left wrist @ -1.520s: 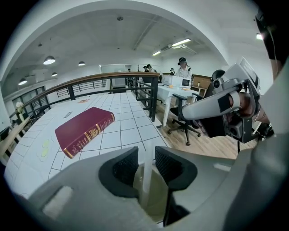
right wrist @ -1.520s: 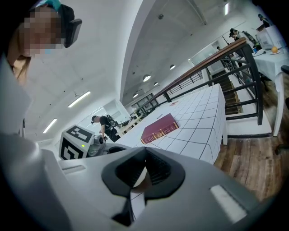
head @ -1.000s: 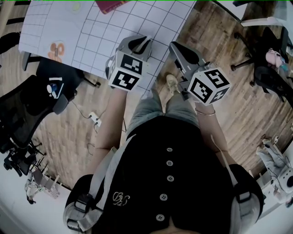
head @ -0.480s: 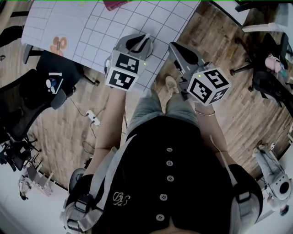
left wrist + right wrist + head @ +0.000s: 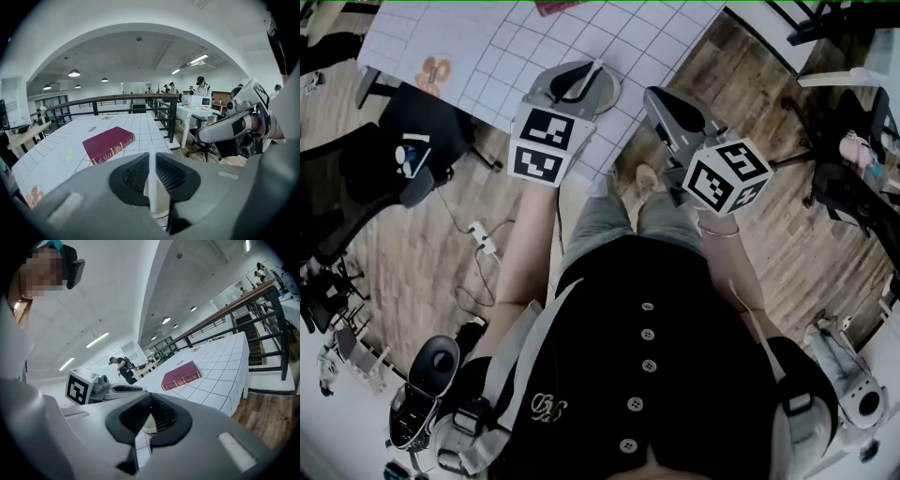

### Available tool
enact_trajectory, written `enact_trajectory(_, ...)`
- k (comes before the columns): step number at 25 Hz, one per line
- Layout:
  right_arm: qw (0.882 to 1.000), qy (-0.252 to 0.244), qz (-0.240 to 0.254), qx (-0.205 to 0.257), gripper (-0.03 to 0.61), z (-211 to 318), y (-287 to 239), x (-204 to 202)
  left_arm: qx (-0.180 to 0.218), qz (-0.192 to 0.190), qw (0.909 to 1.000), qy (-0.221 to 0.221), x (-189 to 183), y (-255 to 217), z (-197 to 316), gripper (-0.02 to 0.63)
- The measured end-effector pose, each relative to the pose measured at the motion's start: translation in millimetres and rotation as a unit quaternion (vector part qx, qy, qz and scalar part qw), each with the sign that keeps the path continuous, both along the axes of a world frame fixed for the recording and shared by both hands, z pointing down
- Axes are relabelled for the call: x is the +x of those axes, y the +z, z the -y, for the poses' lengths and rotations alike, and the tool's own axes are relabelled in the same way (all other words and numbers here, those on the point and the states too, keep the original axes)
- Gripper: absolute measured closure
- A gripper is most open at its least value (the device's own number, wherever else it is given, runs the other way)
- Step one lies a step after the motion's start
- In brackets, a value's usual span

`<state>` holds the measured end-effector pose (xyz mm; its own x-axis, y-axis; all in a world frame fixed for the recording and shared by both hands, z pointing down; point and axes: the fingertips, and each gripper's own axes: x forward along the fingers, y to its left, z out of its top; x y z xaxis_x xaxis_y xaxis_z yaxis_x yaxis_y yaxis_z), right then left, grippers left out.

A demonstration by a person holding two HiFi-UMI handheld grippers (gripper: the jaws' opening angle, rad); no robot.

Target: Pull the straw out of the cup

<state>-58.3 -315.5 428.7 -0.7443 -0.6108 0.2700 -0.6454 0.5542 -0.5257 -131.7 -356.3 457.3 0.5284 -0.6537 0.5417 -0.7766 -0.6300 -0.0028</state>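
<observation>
My left gripper [image 5: 598, 71] hangs over the near corner of the white gridded table [image 5: 487, 47]. It is shut on a thin white straw [image 5: 151, 180] that stands upright between the black pads. Right under it sits a pale cup [image 5: 162, 205], seen in the head view [image 5: 612, 95] as a white rim beside the jaws. I cannot tell whether the straw's lower end is still inside the cup. My right gripper [image 5: 653, 96] floats just right of the cup, apart from it. Its jaws meet at the tips with nothing between them [image 5: 151, 406].
A dark red book [image 5: 108, 144] lies farther back on the table. A black office chair [image 5: 417, 141] stands left of the table, with cables on the wooden floor. A railing [image 5: 171, 115] runs past the table's far side, and people stand at desks beyond.
The left gripper has risen and moved farther over the table corner with the straw between its jaws. The right gripper has stayed almost where it was.
</observation>
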Motion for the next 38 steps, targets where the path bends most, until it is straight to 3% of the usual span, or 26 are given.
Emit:
enact_trajectory(6, 1.0, -0.018, 0.005, 0.025, 0.58, -3, -21, -6, 0.035, -0.051, 0.9975, -0.034, -7, -33, -8, 0.572)
enact_trajectory(16, 0.996, -0.058, 0.003, 0.063, 0.58, -9, -49, -16, 0.074, -0.131, 0.9844, -0.091, -26, -75, -18, 0.572)
enact_trajectory(24, 0.99, -0.092, -0.007, 0.103, 0.58, -11, -74, -23, 0.138, -0.187, 0.9632, -0.136, -45, -118, -32, 0.574)
enact_trajectory(34, 0.977, -0.151, -0.007, 0.148, 0.58, -34, -113, -38, 0.224, -0.271, 0.9258, -0.139, -51, -167, -66, 0.574)
enact_trajectory(38, 0.974, -0.164, -0.011, 0.158, 0.58, -40, -121, -38, 0.233, -0.282, 0.9196, -0.143, -52, -175, -83, 0.574)
